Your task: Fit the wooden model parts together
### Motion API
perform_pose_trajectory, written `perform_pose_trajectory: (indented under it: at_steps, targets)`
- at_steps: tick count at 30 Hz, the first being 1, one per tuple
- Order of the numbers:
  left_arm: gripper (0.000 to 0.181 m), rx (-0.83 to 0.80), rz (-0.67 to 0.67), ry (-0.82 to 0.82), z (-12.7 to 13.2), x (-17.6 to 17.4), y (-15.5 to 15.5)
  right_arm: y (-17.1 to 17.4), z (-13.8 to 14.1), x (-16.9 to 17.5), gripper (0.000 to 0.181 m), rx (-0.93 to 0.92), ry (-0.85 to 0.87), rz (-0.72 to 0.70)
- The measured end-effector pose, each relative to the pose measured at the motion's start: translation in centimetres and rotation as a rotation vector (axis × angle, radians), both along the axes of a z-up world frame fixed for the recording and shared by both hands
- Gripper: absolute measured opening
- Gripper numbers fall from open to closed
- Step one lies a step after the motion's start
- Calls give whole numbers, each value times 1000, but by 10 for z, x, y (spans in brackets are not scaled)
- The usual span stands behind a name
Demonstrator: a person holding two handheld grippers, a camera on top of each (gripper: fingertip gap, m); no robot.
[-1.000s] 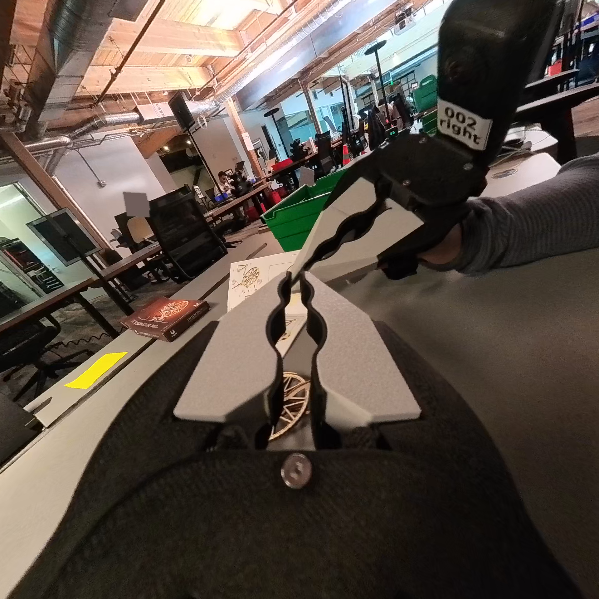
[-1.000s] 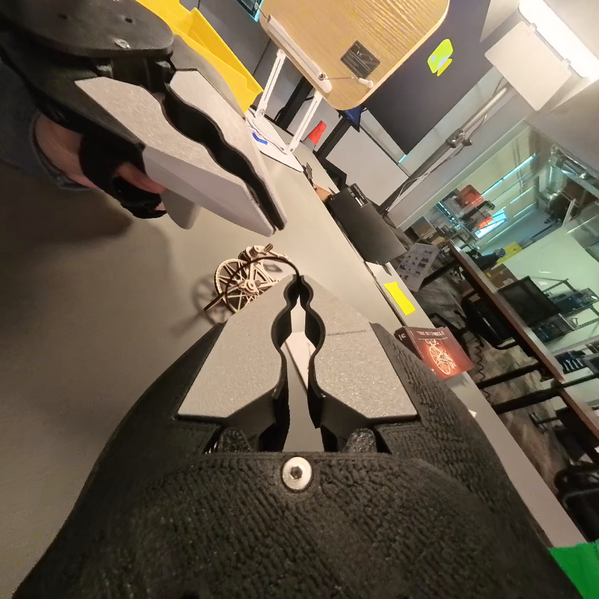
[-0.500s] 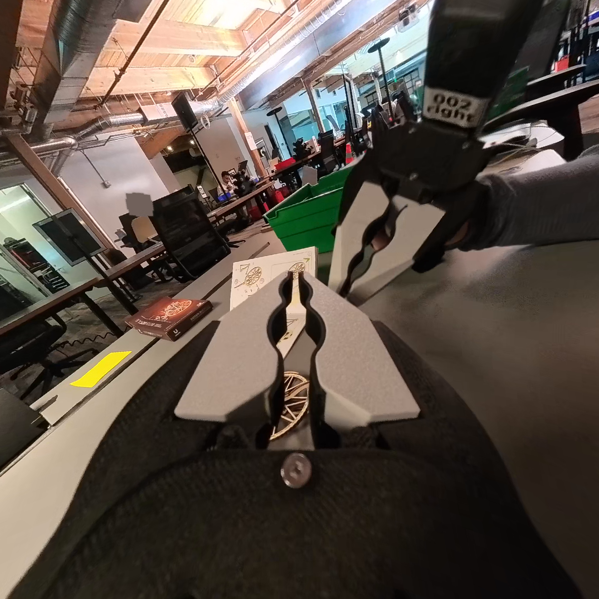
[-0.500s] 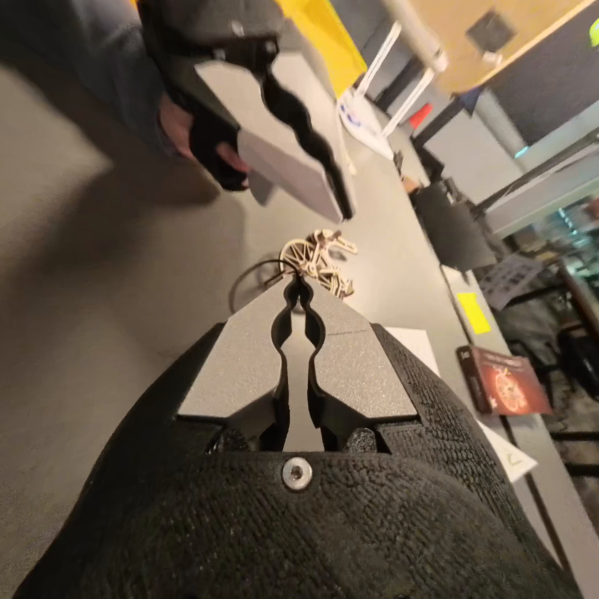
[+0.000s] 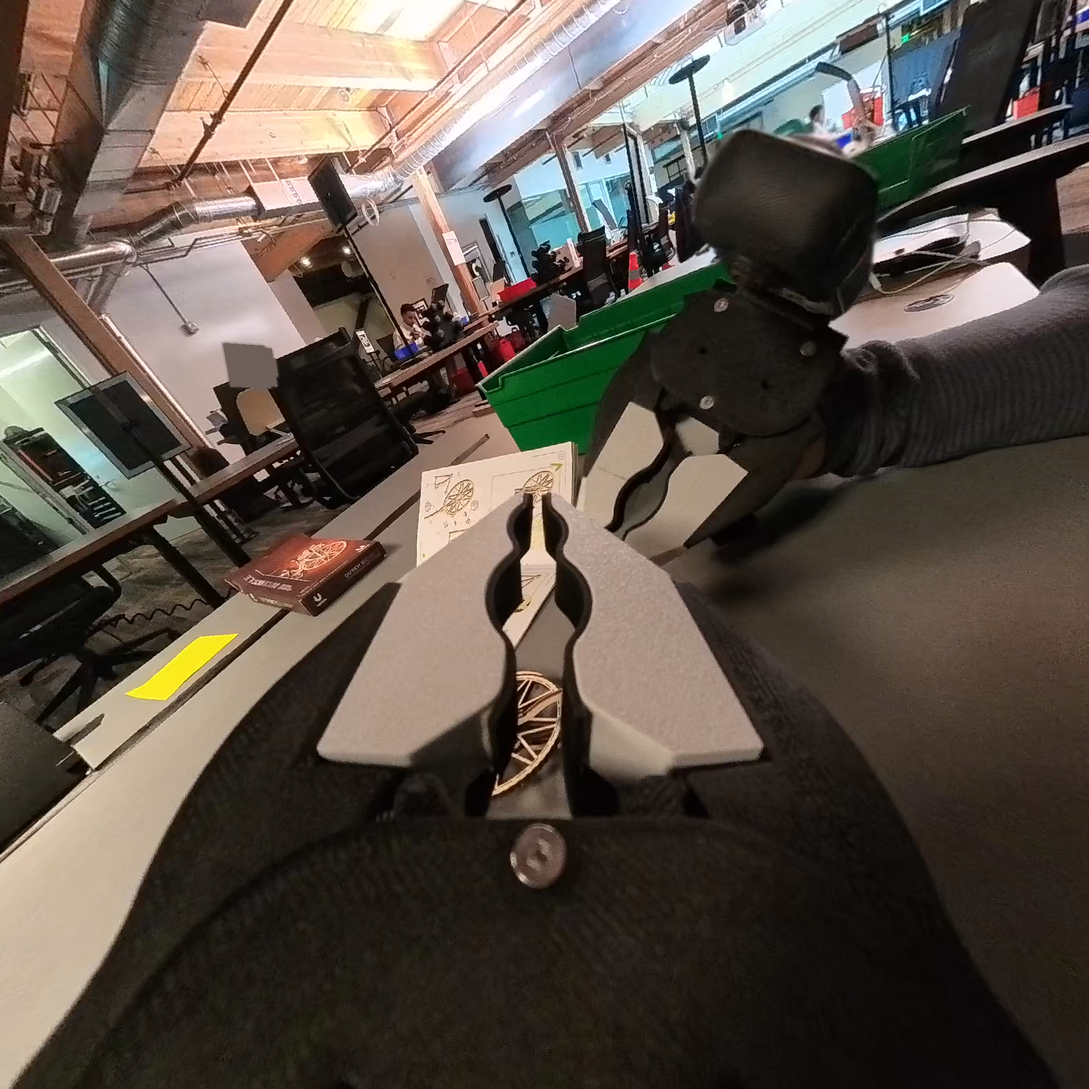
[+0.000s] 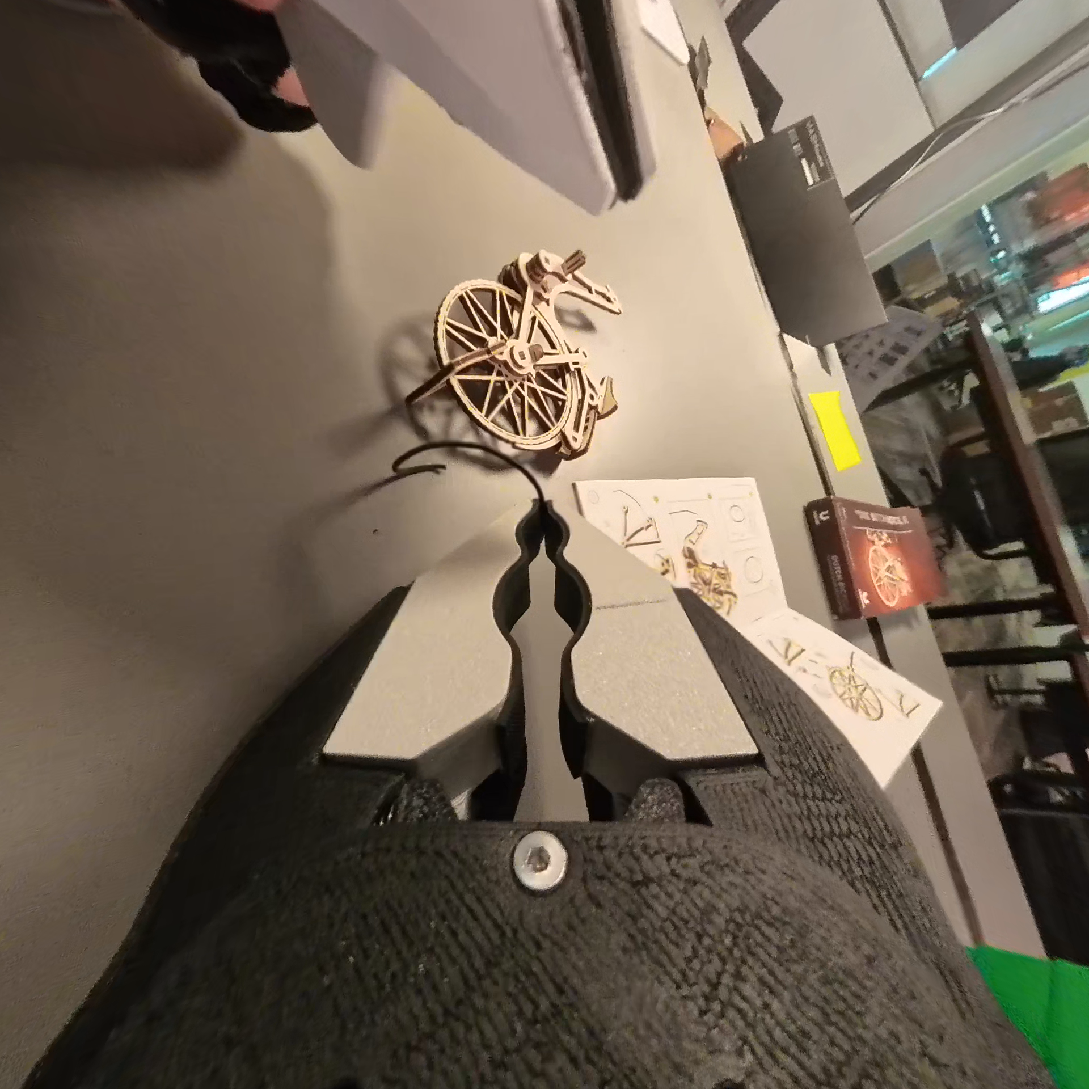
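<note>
A wooden bicycle model (image 6: 512, 365) lies on its side on the grey table (image 6: 177, 412). My right gripper (image 6: 541, 507) is shut on one end of a thin black band (image 6: 471, 454), which curls away to the left just short of the model. It also shows in the left wrist view (image 5: 651, 535), pointing down at the table. My left gripper (image 5: 536, 501) is shut and hovers over the model; a wooden wheel (image 5: 533, 731) shows through the gap at its finger bases. Its fingers (image 6: 483, 88) hang above the model in the right wrist view.
A white instruction sheet (image 6: 666, 524) lies right of the model, and also shows in the left wrist view (image 5: 471, 501). A dark red box (image 6: 872, 554) sits by the table edge. A green bin (image 5: 560, 389) stands behind the right gripper. Yellow tape (image 5: 182, 672) marks the edge strip. My right fingertips sit around 9 centimeters from my left ones.
My right gripper has swung down and tipped toward the table with the black band, coming closer to the model. My left gripper has stayed over the model.
</note>
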State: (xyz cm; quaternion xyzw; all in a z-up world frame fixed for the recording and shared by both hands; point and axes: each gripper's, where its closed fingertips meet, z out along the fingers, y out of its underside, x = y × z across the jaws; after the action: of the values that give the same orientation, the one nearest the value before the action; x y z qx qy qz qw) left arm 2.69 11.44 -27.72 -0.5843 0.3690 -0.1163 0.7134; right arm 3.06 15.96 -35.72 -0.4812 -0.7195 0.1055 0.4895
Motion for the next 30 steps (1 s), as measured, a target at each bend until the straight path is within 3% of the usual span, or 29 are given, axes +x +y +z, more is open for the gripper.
perform_pose_trajectory:
  at_steps: [5,17,30]
  targets:
    - [2,-2,-1,3,-1,1,0,5,-11,4,0,-94,-49,-48]
    - [2,-3,1,7,-2,1,0,17,-16,8,0,-80,-69,-108]
    - [2,-7,2,3,-2,1,0,20,-20,11,0,-193,-69,-156]
